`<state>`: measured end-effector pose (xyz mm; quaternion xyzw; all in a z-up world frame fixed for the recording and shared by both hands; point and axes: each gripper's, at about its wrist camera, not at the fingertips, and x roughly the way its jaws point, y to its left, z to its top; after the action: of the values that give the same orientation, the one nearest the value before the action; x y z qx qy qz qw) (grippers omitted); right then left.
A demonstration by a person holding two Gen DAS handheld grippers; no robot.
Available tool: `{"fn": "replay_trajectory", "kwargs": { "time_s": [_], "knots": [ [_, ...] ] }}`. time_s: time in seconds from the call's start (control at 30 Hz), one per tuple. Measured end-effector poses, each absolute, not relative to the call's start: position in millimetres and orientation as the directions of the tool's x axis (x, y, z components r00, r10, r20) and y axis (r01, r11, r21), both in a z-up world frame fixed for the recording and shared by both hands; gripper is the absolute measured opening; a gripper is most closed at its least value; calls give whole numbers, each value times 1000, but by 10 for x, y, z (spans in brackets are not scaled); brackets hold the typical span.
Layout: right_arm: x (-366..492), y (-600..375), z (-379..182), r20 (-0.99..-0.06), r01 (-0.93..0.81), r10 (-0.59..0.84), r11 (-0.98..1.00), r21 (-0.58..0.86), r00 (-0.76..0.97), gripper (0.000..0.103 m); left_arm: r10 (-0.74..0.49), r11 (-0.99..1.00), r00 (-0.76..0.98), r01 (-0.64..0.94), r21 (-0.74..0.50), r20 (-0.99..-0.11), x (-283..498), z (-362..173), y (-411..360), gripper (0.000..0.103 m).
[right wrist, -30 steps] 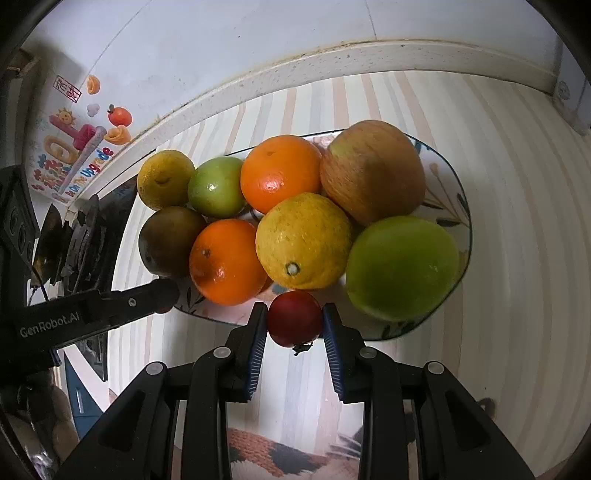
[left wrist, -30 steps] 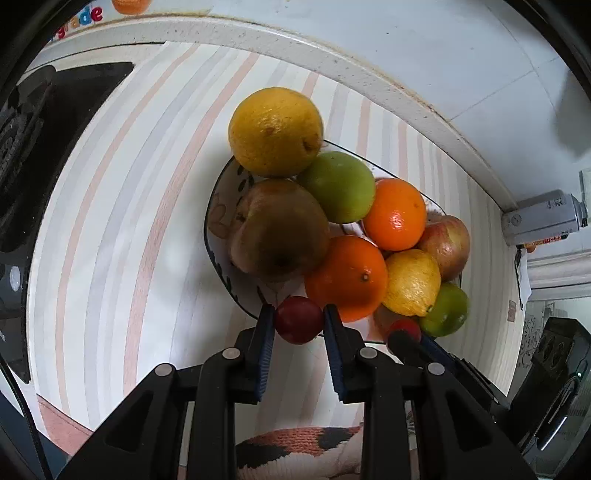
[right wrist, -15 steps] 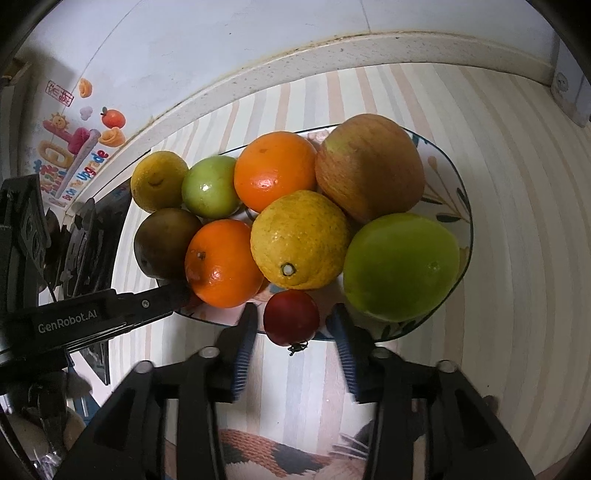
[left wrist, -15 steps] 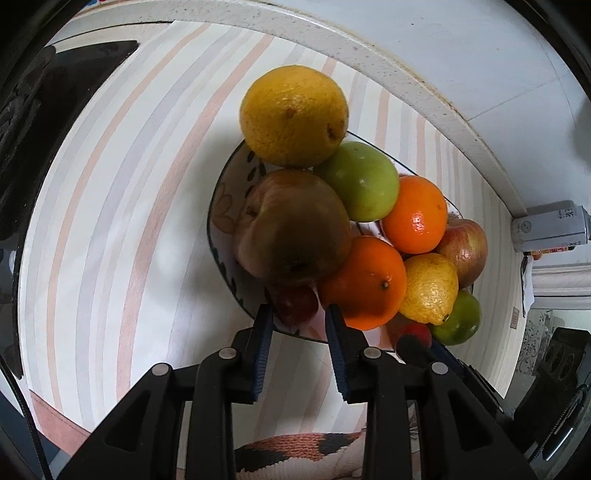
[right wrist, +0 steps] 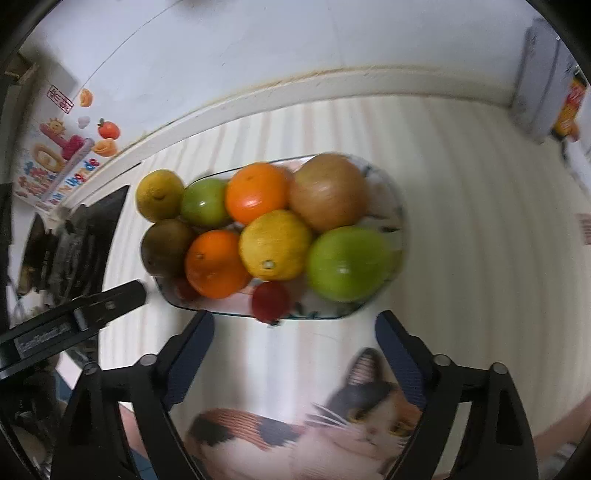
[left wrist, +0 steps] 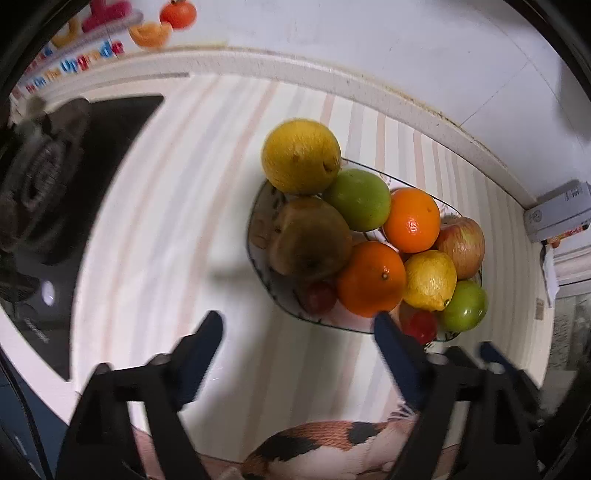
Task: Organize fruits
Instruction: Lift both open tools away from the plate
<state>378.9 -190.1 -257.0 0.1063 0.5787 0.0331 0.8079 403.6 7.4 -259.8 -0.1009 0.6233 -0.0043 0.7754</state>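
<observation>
L wrist view, nearest: left gripper (left wrist: 297, 325), jaws spread wide, nothing betw. them, above the striped counter (left wrist: 173, 236) short of the plate's near rim. Cat-print fabric (left wrist: 332, 448) at bottom edge. R wrist view, nearest: right gripper (right wrist: 293, 323), jaws likewise wide apart, empty; the L tool's black finger shows at its left.

Next: patterned plate (left wrist: 258, 229) on the counter, carrying all fruit. At near rim, two small red fruits: one (left wrist: 319, 297) tucked under the brown pear and front orange, other (right wrist: 270, 300) at the rim edge directly ahead of the R jaws, apart from them.

Mid-plate, L to R: brown pear (left wrist: 308, 242), front orange (left wrist: 371, 278), lemon (left wrist: 430, 280), green fruit (left wrist: 463, 304). Behind: green apple (left wrist: 358, 199), second orange (left wrist: 412, 219), red-yellow apple (left wrist: 461, 242). Fruits packed touching.

Farthest on plate: large yellow citrus (left wrist: 301, 160), overhanging far-left rim.

Beyond: black stove (left wrist: 55, 177) at left, white backsplash ledge, wall w/ fruit stickers (left wrist: 147, 31), grey box (left wrist: 557, 212) at right. Frames slightly motion-blurred.
</observation>
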Motion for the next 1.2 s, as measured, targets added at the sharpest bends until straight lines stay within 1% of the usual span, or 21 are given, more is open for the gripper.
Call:
{"fn": "replay_trajectory", "kwargs": {
  "time_s": [0.07,0.17,0.33,0.43,0.53,0.67,0.73,0.97,1.2],
  "knots": [
    [3717,-1951,-2447,-933,71,116,986,149,341,93,-106,985,243,-110,-136,-964,3959,-2516,76,97],
    [3618,-2012,-2286,-930,68,66,993,97,362,96,-68,991,275,-89,-96,-959,3833,-2392,58,98],
    [3443,-2050,-2041,-915,53,15,998,40,402,97,-30,997,335,-55,-51,-942,3619,-2165,15,98],
    [3331,-2085,-1925,-908,52,10,998,35,418,99,-18,999,364,-40,-35,-931,3505,-2044,-22,99],
    [3251,-2111,-1809,-901,52,14,998,41,433,99,-10,999,389,-36,-26,-921,3402,-1911,-46,100],
    [3094,-2146,-1608,-889,34,37,998,59,456,99,-17,999,423,-37,-36,-906,3240,-1721,-67,100],
    [3006,-2130,-1507,-880,23,37,998,55,473,99,-1,999,444,-42,-22,-896,3133,-1595,-87,100],
    [2468,-2082,-986,-834,-4,41,999,47,551,99,-2,999,517,-45,-30,-856,2706,-1169,-82,100],
    [1791,-2015,-523,-792,12,28,999,44,609,99,-19,1000,587,-3,-25,-809,2101,-746,-69,100]
  ]
}}
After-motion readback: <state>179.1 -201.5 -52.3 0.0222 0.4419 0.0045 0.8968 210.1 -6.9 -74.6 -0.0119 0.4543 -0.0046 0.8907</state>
